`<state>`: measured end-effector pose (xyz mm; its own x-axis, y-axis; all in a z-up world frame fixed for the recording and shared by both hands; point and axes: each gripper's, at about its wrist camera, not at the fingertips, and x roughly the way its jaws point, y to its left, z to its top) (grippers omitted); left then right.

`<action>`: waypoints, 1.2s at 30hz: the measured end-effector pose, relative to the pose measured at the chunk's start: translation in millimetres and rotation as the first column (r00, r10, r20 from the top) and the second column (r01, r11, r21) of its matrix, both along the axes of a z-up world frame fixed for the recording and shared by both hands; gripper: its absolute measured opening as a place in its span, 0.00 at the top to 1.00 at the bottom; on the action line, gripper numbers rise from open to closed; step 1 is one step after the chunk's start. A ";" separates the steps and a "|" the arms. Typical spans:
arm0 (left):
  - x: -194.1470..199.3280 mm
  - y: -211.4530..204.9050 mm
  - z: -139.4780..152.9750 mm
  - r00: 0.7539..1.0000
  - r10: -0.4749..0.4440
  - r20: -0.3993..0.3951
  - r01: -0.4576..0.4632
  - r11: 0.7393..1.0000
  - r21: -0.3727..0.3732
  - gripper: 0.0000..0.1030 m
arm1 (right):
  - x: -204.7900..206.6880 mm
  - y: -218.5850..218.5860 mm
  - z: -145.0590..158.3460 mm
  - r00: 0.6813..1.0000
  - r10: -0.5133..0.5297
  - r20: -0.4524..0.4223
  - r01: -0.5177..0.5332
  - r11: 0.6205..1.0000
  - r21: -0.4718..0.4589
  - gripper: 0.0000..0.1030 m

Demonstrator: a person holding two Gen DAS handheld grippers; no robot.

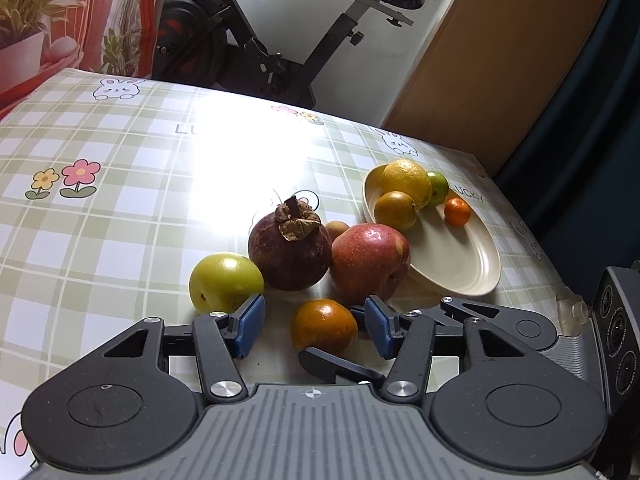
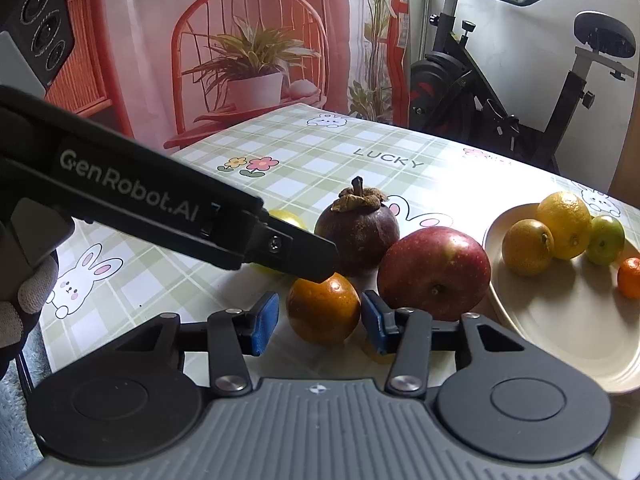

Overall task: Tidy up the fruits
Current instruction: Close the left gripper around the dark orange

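A small orange (image 1: 324, 325) (image 2: 323, 308) lies on the checked tablecloth, and both grippers straddle it. My left gripper (image 1: 316, 328) is open, with gaps between its blue pads and the orange. My right gripper (image 2: 320, 324) also stands open, its pads very close to the fruit's sides. One black left finger (image 2: 300, 252) reaches over the orange's far side. Behind it lie a dark purple mangosteen (image 1: 290, 254) (image 2: 358, 236), a red apple (image 1: 370, 264) (image 2: 434, 272) and a yellow-green fruit (image 1: 224, 282). The cream plate (image 1: 452, 264) (image 2: 560, 332) holds several fruits.
On the plate lie a yellow citrus (image 1: 406, 182), a brownish orange (image 1: 396, 210), a green fruit (image 1: 438, 188) and a tiny tangerine (image 1: 457, 212). A small tan fruit (image 1: 338, 230) hides behind the apple. An exercise bike (image 1: 256, 40) stands past the table's far edge.
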<state>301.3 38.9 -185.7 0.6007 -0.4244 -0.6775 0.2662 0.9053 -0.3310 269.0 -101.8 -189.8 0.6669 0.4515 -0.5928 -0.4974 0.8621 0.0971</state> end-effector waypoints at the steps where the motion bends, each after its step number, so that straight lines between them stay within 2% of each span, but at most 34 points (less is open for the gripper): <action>1: 0.8 -0.5 -2.4 1.000 -0.004 -0.008 0.004 1.000 -0.003 0.46 | 0.1 -1.5 -1.1 1.000 -0.001 -0.006 0.001 1.000 0.005 0.56; 9: 1.8 -6.5 -14.0 0.999 -0.024 -0.038 0.023 1.000 -0.010 0.46 | -2.7 -9.5 -2.4 1.000 -0.018 -0.018 0.019 0.998 0.052 0.56; 13: 1.3 -5.7 -18.8 0.999 -0.025 -0.046 0.023 0.999 -0.025 0.57 | -3.2 -11.9 -2.4 1.000 -0.021 -0.022 0.023 0.998 0.065 0.56; 36: -3.7 -11.1 -19.3 1.000 -0.029 -0.006 0.029 1.000 0.003 0.57 | -4.9 -14.5 -8.6 0.998 -0.036 -0.049 0.040 0.996 0.085 0.57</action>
<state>297.7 27.8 -205.1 0.5841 -0.4397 -0.6823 0.2903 0.8981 -0.3303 264.2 -116.2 -198.4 0.6569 0.4771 -0.5838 -0.4574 0.8677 0.1944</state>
